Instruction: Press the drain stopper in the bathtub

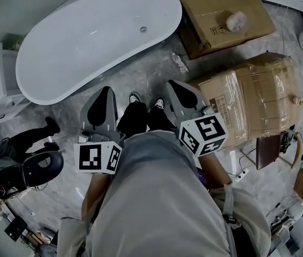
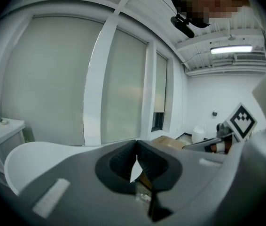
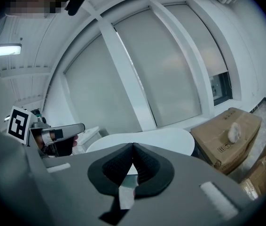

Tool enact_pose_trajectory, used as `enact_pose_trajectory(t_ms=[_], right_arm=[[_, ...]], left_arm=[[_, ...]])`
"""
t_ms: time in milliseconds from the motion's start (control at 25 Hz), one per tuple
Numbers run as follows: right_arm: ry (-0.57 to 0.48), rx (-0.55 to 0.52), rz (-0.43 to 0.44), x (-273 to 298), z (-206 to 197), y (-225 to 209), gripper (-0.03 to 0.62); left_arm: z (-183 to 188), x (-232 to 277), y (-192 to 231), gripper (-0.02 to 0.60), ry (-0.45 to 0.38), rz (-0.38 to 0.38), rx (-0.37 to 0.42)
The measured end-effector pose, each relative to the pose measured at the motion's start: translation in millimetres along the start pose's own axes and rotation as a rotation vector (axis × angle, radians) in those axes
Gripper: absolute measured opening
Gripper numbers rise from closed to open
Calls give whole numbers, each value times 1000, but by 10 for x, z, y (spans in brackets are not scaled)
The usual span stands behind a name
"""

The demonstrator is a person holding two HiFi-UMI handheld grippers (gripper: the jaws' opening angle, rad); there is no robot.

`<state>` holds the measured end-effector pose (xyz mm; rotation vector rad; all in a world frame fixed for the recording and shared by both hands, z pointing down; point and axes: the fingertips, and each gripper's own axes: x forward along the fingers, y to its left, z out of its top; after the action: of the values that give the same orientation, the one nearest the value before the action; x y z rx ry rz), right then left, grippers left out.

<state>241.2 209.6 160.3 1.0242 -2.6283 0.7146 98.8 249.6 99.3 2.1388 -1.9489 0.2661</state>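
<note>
Marble floor [image 1: 151, 71] beside the bathtub [image 1: 87, 42] lies under left claw [image 1: 106, 91] and right claw [image 1: 174, 84], both closed, pointing forward.

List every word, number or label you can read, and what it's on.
No text is legible.
On the brown cardboard box beside the white bathtub: dark printed marks, too small to read.
On the left gripper and right gripper: black-and-white square markers, no words.

Cardboard box [image 1: 224, 15], wrapped box [image 1: 253, 98]
</note>
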Motion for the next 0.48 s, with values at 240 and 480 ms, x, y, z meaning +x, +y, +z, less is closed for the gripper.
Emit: enact_pose_trajectory(t_ms=[240,480], right_arm=[[13,-32,6,228,57,-85,-4],[38,-73,19,503,172,-181,-5]], left_arm=[[9,169,116,0,-3,13,-12],[88,457,274,0,-19,16,-24]])
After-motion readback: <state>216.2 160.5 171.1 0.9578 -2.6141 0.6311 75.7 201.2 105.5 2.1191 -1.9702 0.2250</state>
